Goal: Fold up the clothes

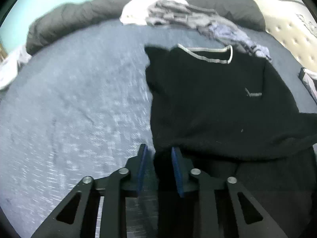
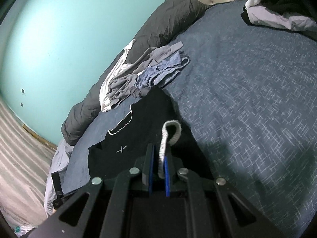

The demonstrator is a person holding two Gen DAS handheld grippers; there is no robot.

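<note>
The left tongs [image 1: 158, 154] sit low over the bed [image 1: 79, 99], pointing toward the far edge, their blue pads [image 1: 142, 168] pressed on either side of a bunched fold at the hem of the black shirt [image 1: 208, 103]. The gap between the pads is filled with dark cloth, so they are pinching the shirt's near left corner.

The right tongs [image 2: 159, 154] are tilted, so the bed appears slanted in their view. Their pads [image 2: 167, 174] stand close together and clamp a white ribbed cuff [image 2: 170, 132], which loops up above the tips; the cuff belongs to the black shirt [image 2: 142, 123], whose sleeve rises toward the grip.

The shirt lies front up on the blue patterned bedspread [image 2: 247, 91], its white-trimmed neckline [image 1: 206, 54] pointing away from the left tongs and a small pale logo [image 1: 253, 94] on the chest. In the left view the picture is blurred.

Just beyond the neckline lies a heap of grey and pale blue clothes [image 1: 198, 19] with a white garment [image 1: 150, 6] behind it, touching or nearly touching the shirt's shoulder. A rolled dark grey duvet [image 1: 69, 19] runs along the far edge against a teal wall [image 2: 59, 39]. A tufted cream headboard [image 1: 293, 39] stands at one end, and another black-and-white garment [image 2: 277, 10] lies well apart near it.
</note>
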